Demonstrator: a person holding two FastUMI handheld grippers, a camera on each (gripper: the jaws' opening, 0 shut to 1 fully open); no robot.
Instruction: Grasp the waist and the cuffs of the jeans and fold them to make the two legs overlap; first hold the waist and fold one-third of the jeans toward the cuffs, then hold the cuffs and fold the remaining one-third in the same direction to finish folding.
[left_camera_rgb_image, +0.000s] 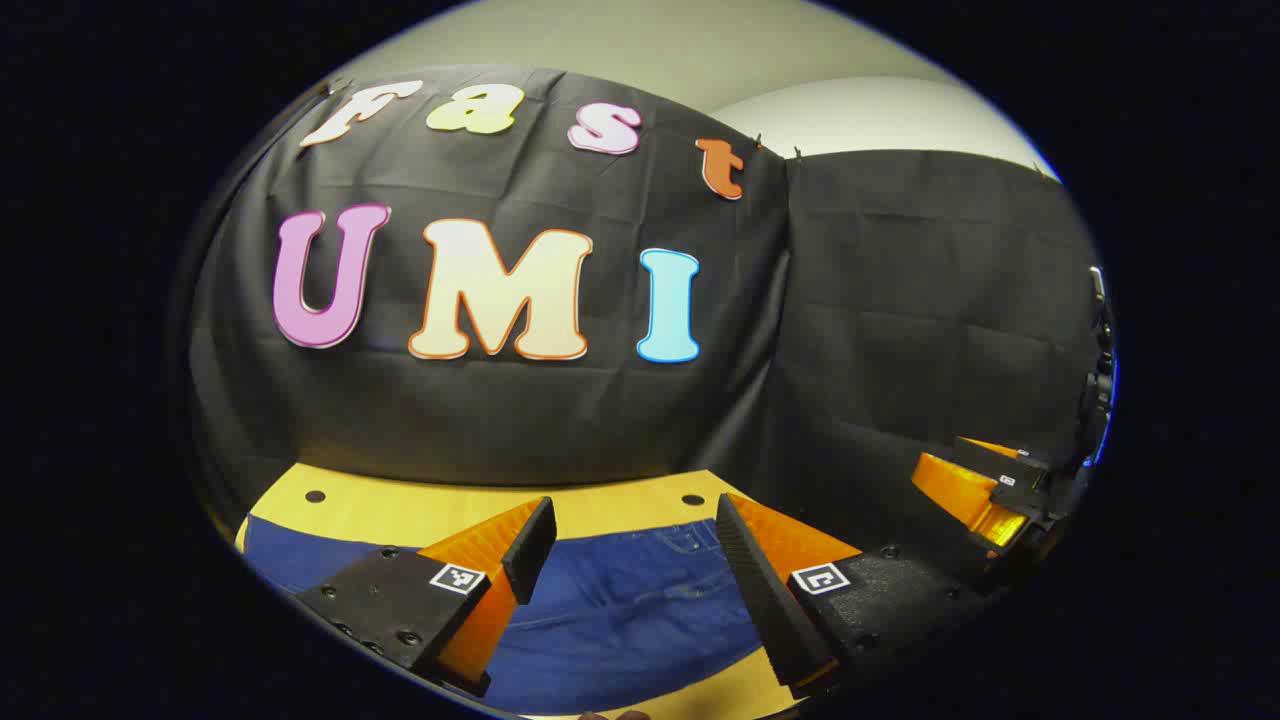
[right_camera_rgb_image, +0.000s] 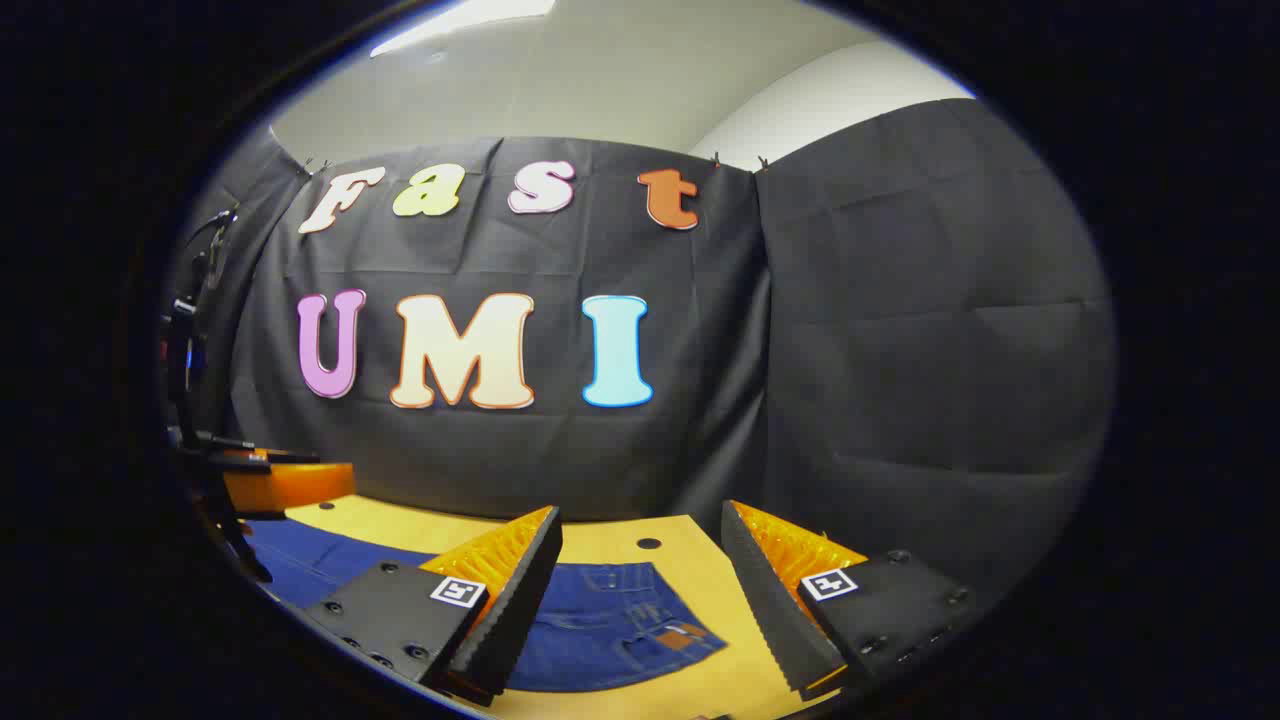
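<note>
Blue jeans (left_camera_rgb_image: 620, 610) lie flat on the yellow table (left_camera_rgb_image: 420, 505). In the left gripper view my left gripper (left_camera_rgb_image: 635, 545) hovers above them, open, nothing between its fingers. The right gripper (left_camera_rgb_image: 985, 490) appears at the far right of that view, off past the table's side. In the right gripper view the jeans' waist end (right_camera_rgb_image: 620, 625) with a pocket and a brown patch lies below my right gripper (right_camera_rgb_image: 640, 565), which stands open and empty above it. The left gripper (right_camera_rgb_image: 285, 480) shows at the left edge, over the jeans' leg part (right_camera_rgb_image: 300, 565).
The black cloth wall (left_camera_rgb_image: 900, 330) stands close behind the table's far edge and wraps round to the right. Small dark holes (left_camera_rgb_image: 692, 498) dot the tabletop near its back edge. A dark stand with cables (right_camera_rgb_image: 195, 330) rises at the left of the right gripper view.
</note>
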